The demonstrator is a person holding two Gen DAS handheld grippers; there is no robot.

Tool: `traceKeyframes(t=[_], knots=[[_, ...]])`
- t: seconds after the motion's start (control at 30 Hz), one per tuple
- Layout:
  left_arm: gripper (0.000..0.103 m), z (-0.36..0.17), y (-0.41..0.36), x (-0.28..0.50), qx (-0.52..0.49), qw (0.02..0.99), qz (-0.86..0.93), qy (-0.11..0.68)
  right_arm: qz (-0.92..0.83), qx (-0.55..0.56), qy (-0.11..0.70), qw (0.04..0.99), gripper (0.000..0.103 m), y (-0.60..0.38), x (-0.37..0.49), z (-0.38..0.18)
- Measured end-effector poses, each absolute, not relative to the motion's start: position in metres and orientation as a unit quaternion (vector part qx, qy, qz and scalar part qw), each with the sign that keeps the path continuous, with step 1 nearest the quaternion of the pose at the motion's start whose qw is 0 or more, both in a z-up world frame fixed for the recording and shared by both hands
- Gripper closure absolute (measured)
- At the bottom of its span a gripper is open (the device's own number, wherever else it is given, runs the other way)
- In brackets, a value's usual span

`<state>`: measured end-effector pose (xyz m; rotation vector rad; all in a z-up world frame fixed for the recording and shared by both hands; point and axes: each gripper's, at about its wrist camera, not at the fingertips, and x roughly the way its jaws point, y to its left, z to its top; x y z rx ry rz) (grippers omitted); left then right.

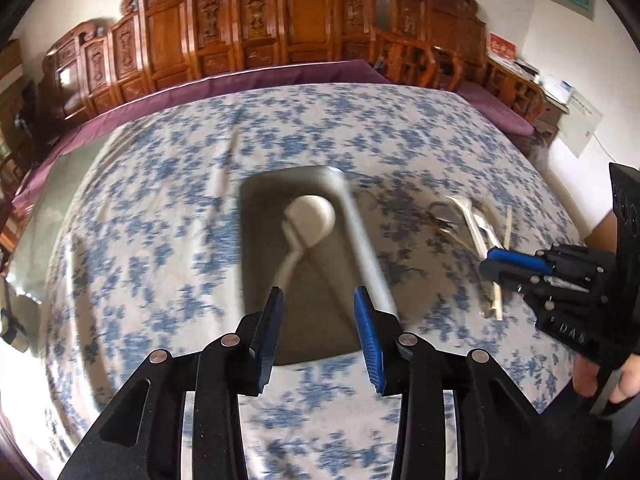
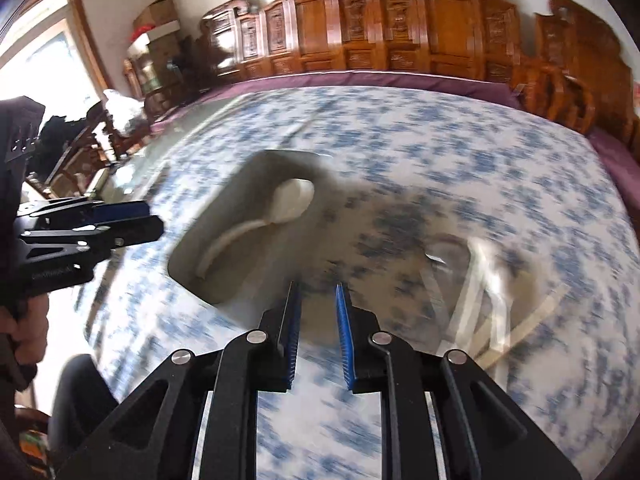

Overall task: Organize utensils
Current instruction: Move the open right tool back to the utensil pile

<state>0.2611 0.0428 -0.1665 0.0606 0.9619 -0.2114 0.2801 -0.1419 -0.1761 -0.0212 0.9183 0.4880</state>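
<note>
A grey rectangular tray (image 1: 264, 264) lies on the blue-flowered tablecloth, and it also shows in the right wrist view (image 2: 240, 184). A white ceramic spoon (image 1: 310, 220) lies inside it, bowl away from me; it shows in the right wrist view too (image 2: 290, 198). My left gripper (image 1: 318, 296) is open and empty, just above the tray's near end. A blurred pile of utensils (image 1: 474, 224) lies right of the tray; in the right wrist view (image 2: 476, 292) it is smeared. My right gripper (image 2: 318, 294) is open and empty, left of the pile; it shows in the left wrist view (image 1: 494, 262).
The tablecloth (image 1: 160, 200) covers a table with a purple edge (image 1: 280, 74). Carved wooden furniture (image 1: 256, 20) lines the far wall. Wooden chairs (image 1: 424, 60) stand at the far right. Both views are motion-blurred.
</note>
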Motion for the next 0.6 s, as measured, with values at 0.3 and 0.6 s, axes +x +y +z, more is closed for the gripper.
traceKeyframes(t=[0.3, 0.6], knots=[[0.068, -0.189, -0.023, 0.26, 0.029, 0.87, -0.15, 0.468, 0.17, -0.015, 0.439, 0.882, 0.077, -0.22, 0.281, -0.199], [0.068, -0.213, -0.049, 0.259, 0.028, 0.86, -0.16, 0.484, 0.187, -0.05, 0.45, 0.872, 0.075, -0.21, 0.283, -0.23]])
